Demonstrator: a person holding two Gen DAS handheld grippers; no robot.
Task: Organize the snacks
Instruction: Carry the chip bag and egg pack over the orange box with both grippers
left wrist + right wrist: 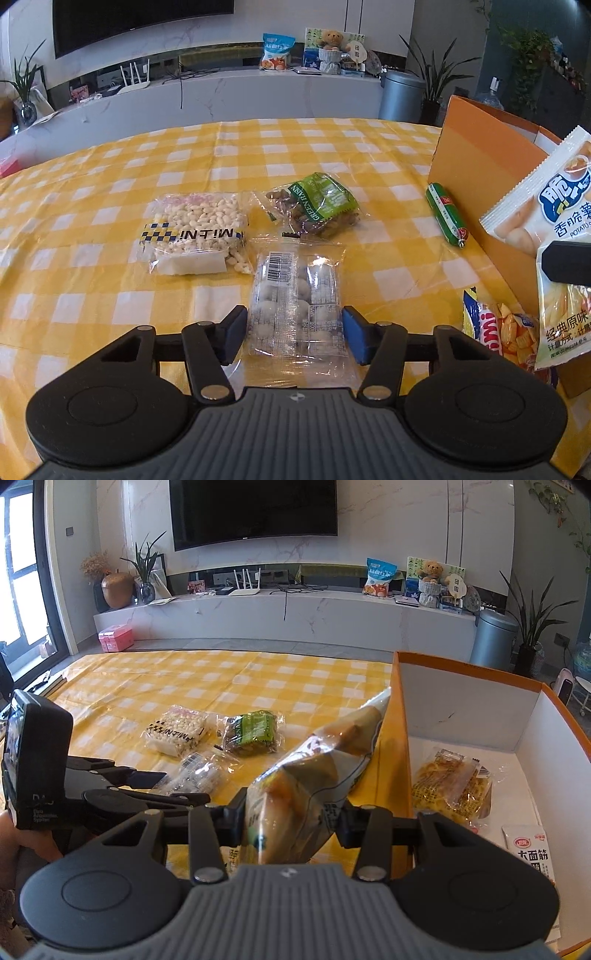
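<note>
Left wrist view: the left gripper (294,334) sits low over the surface (110,155), covered in yellow check cloth. Its jaws straddle a clear packet of pale round sweets (295,302). The blue pads stand just beside the packet's edges, and no squeeze shows in the wrapper, so the jaws read as apart and not yet gripping. Beyond lie a bag of white puffs (194,230) and a green raisin packet (317,205). A green sausage stick (446,216) rests against the orange box (476,155), and a yellow candy bag (498,328) lies near the box's front corner.

Right wrist view: the right gripper (291,821) has its jaws clamped on a bag of potato chips (317,771), held up at a slant beside the box wall (400,738). Inside the box lie a noodle-snack packet (450,786) and a white packet (528,853).

The step in hand looks like a double one: chips about to go into the box, sweets about to be picked up. Next, the right hand probably needs to carry the bag over the wall before letting go, while the left jaws need to close on the slippery wrapper and lift it.
</note>
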